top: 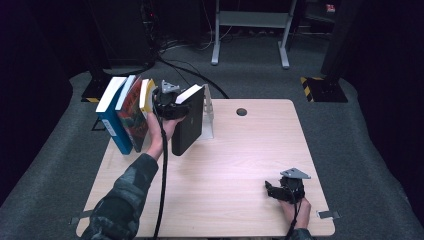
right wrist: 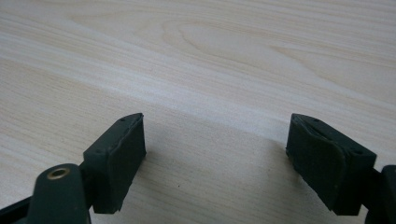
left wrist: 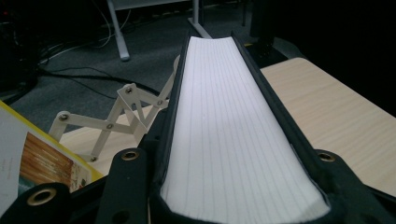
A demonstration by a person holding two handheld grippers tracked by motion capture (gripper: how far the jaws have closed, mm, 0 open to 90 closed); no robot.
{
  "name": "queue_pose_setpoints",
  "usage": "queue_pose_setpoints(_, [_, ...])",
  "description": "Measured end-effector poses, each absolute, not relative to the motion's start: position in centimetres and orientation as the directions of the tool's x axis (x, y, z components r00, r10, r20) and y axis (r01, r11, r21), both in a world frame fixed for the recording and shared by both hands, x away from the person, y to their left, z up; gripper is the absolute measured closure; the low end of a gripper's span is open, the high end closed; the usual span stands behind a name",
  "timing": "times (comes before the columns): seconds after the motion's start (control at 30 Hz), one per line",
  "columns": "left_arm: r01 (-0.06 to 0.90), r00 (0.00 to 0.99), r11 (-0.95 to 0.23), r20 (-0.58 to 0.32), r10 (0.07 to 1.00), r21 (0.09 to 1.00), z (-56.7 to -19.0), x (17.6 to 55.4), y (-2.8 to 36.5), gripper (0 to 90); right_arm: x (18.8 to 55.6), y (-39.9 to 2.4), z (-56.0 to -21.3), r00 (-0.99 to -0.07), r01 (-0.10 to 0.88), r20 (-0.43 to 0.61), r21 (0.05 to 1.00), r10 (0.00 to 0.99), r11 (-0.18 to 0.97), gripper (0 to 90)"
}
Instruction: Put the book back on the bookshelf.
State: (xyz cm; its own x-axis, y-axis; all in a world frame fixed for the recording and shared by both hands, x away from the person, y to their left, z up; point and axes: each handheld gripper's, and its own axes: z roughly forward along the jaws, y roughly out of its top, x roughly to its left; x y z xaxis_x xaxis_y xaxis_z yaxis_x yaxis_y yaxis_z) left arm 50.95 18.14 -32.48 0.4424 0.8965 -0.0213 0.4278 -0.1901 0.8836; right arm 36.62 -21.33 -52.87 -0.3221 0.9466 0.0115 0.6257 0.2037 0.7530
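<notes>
My left gripper (top: 170,102) is clamped on the top edge of a black-covered book (top: 189,125), one jaw on each cover, with the white page block (left wrist: 233,135) running straight out between them in the left gripper view. The book stands upright and slightly tilted near the table's far-left corner, its lower end at the wooden table (top: 240,165). Just beyond it stands a white folding lattice rack (left wrist: 121,114), close to the far edge. To the book's left, three more books lean together at the left edge: a blue one (top: 112,117), a red-brown one (top: 134,115) and a yellow-edged one (top: 146,95), the last just beside my gripper. My right gripper (top: 280,191) rests near the table's near-right corner, well apart from the books, its jaws spread apart with bare wood between them.
</notes>
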Motion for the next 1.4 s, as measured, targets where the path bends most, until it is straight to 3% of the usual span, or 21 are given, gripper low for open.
queue_pose_setpoints(0.83, [0.384, 0.289, -0.062, -0.056, 0.956, 0.921, -35.6, 57.3, 15.5, 53.5, 36.6, -21.4, -52.9, -0.33, 0.624, 0.014, 0.753, 0.944, 0.207, 20.1])
queue_pose_setpoints(1.4, [0.407, 0.301, -0.071, -0.06, 0.952, 0.911, -38.1, 55.1, 15.4, 52.9, 36.5, -21.4, -52.8, -0.332, 0.623, 0.008, 0.753, 0.943, 0.213, 20.6])
